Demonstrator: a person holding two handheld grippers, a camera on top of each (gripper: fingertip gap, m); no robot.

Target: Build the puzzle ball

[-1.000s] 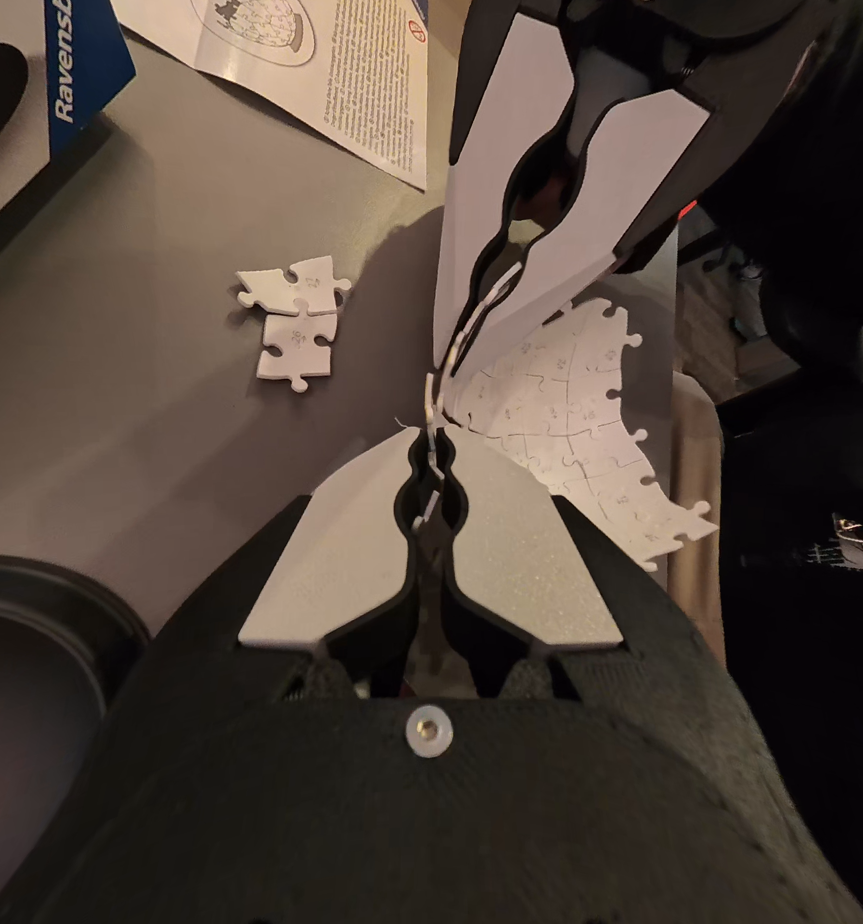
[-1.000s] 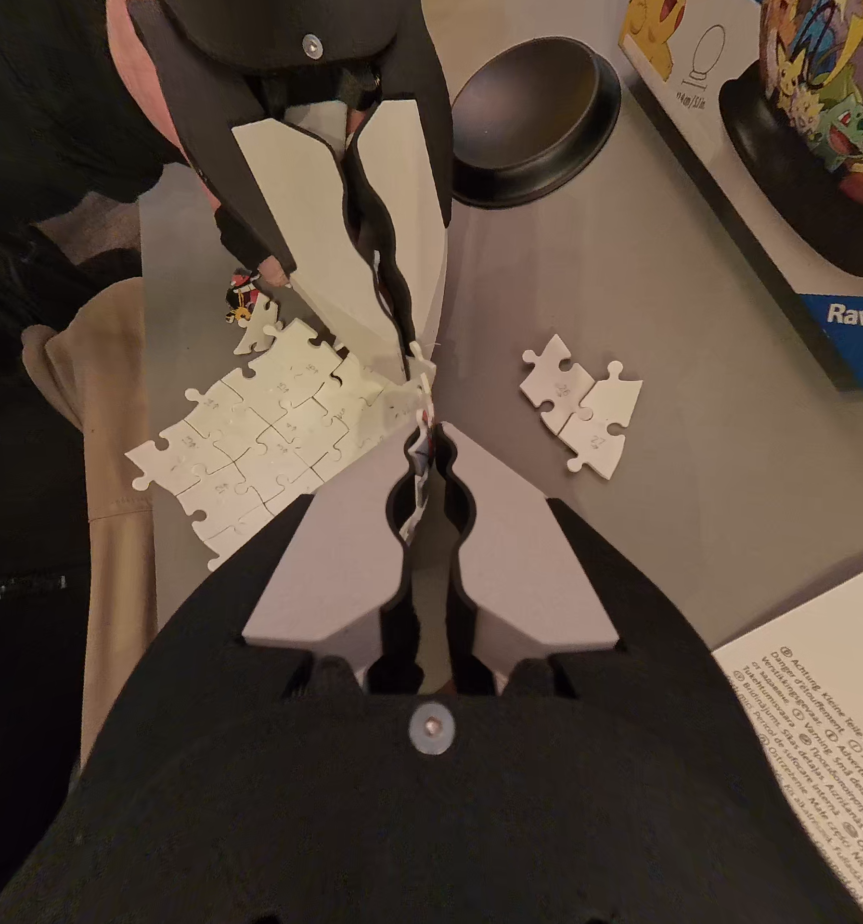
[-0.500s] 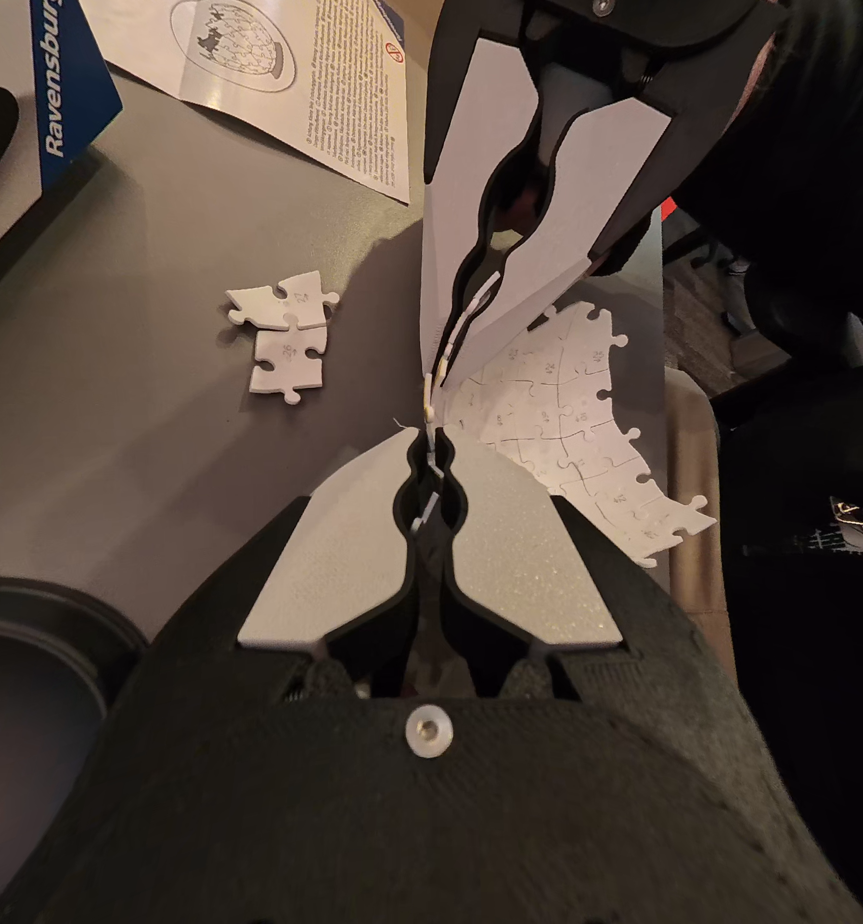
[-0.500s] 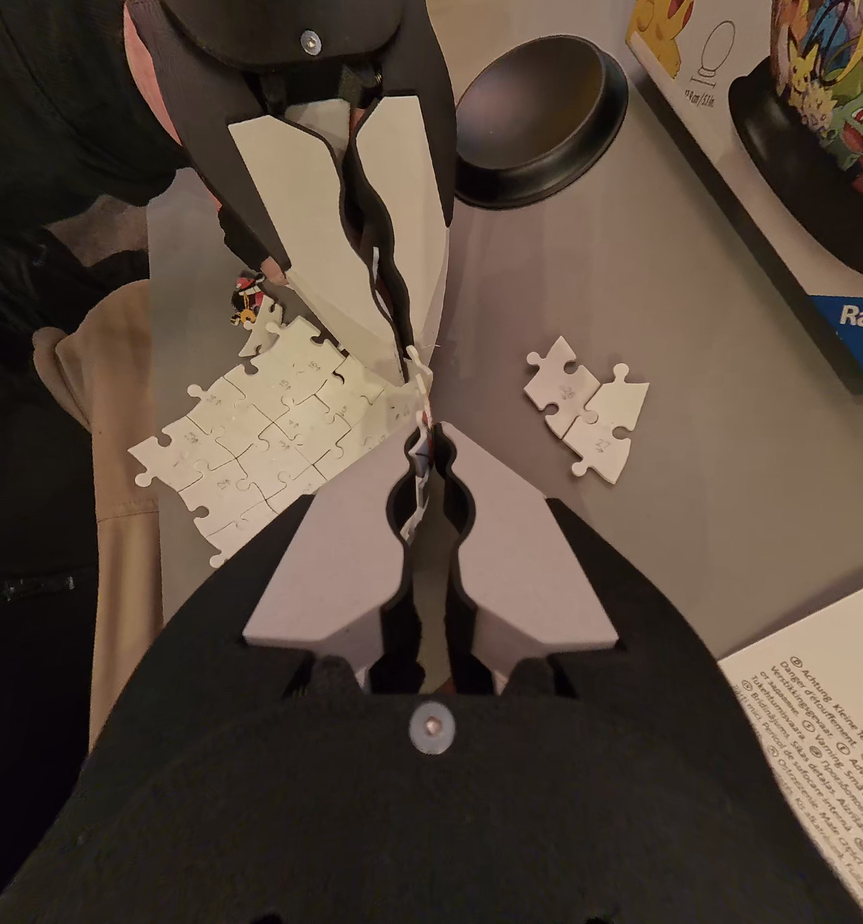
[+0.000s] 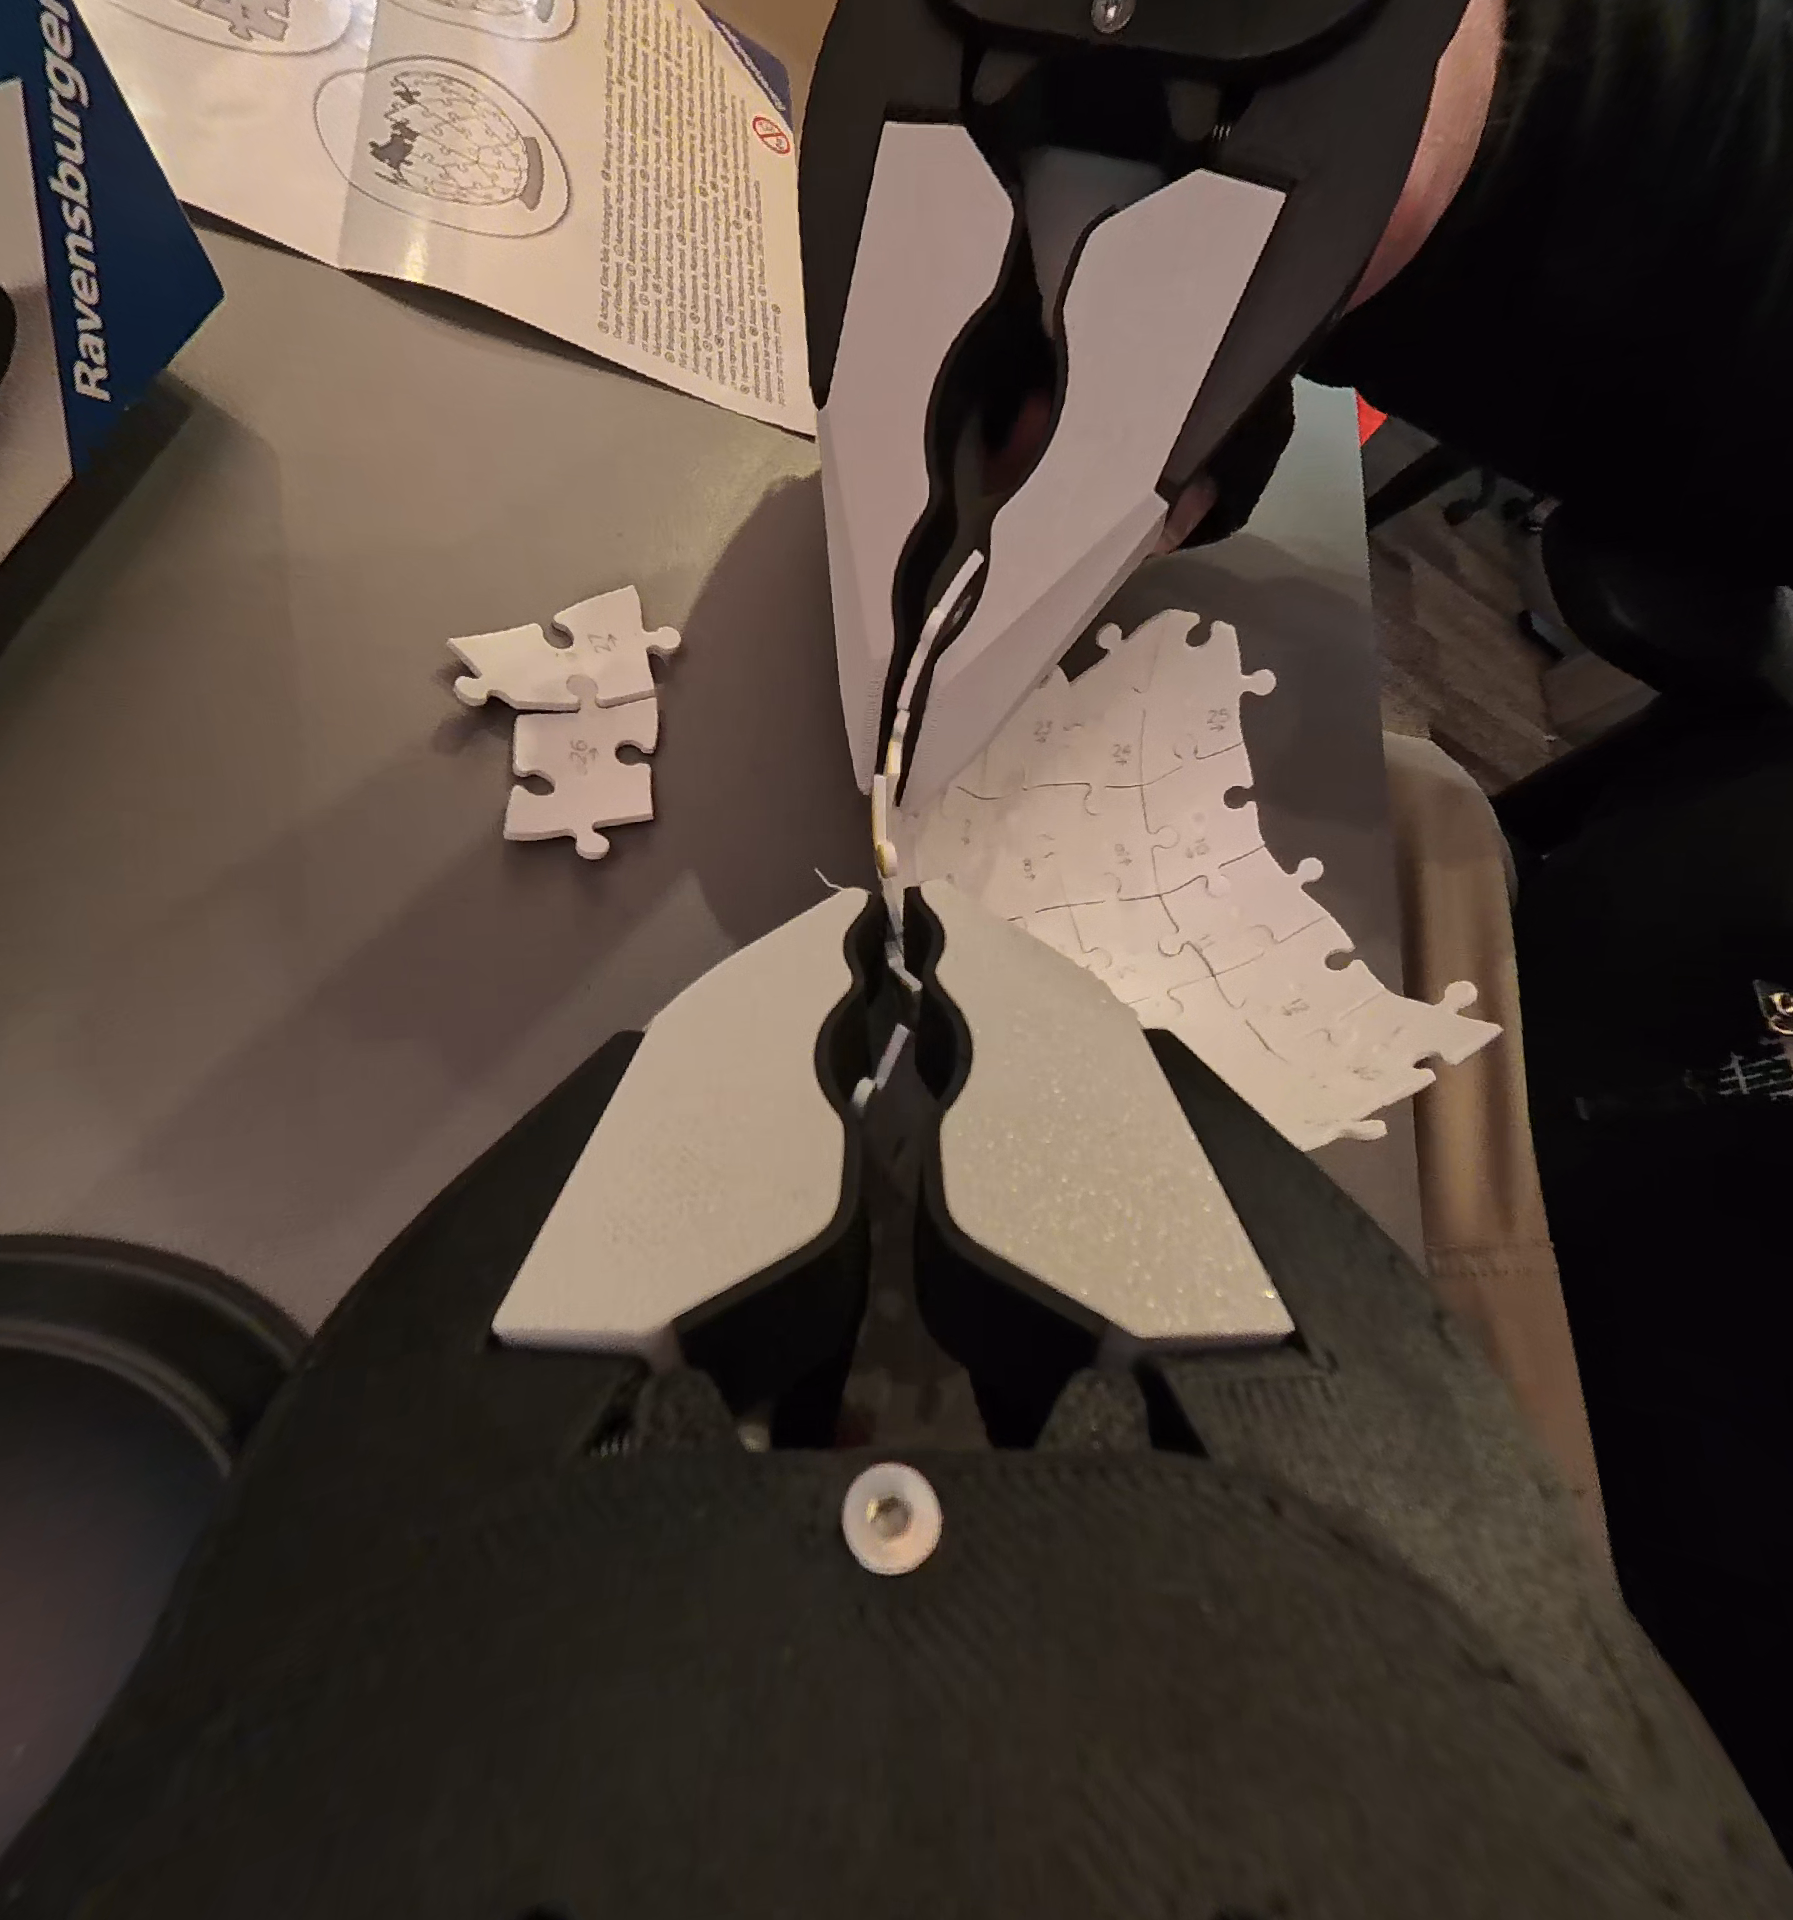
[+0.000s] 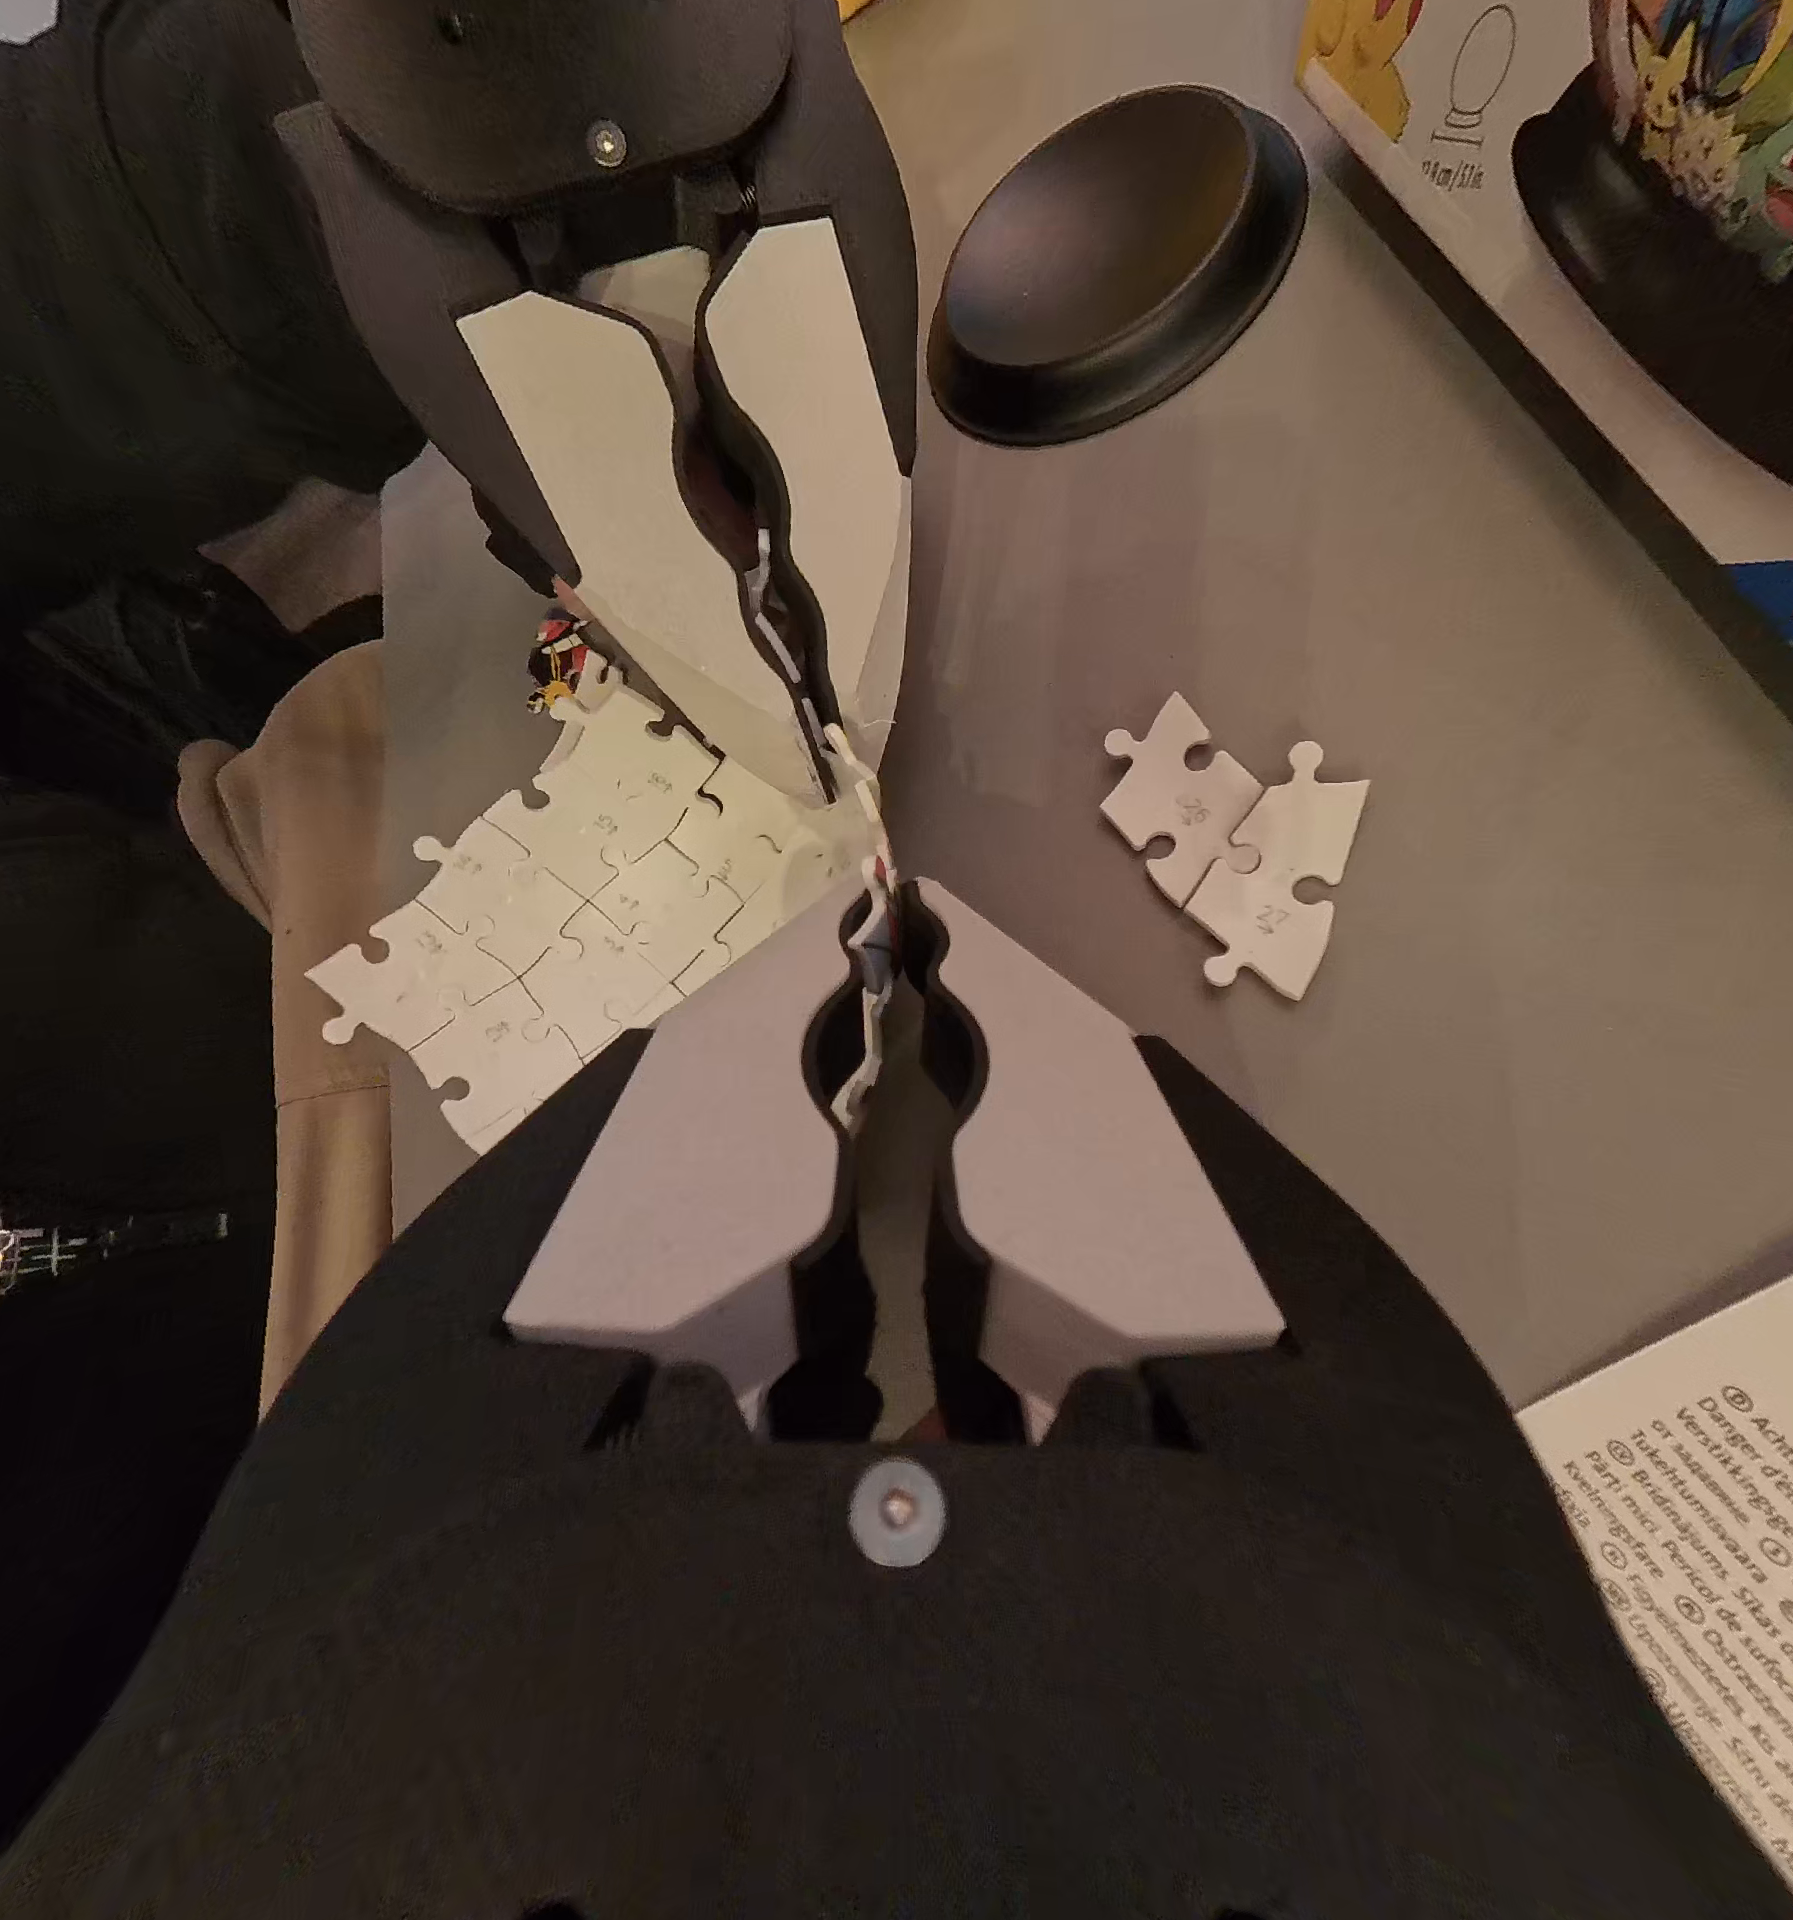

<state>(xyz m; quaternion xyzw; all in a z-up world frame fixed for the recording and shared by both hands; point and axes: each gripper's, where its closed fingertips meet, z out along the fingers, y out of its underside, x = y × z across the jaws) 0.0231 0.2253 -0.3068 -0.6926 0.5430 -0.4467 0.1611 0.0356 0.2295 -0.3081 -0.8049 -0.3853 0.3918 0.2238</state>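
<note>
White, blank-backed puzzle pieces lie on a grey tabletop. Going left to right in the left wrist view: a black dish-shaped stand sits at the near left edge, a blue-cornered puzzle box at the far left corner, a printed instruction sheet beside it, and a small cluster of three joined pieces out on the open surface. Next comes the left hand-held gripper, its fingers pressed together on the edge of the curved sheet of joined pieces — that sheet fans out rightward past the tabletop's right edge. Opposite it, the right hand-held gripper pinches the same edge of the sheet, tip nearly meeting tip. In the right wrist view the right hand-held gripper grips a coloured sliver of the sheet, and the joined pieces spread toward the tabletop's left edge — over a tan fabric.
</note>
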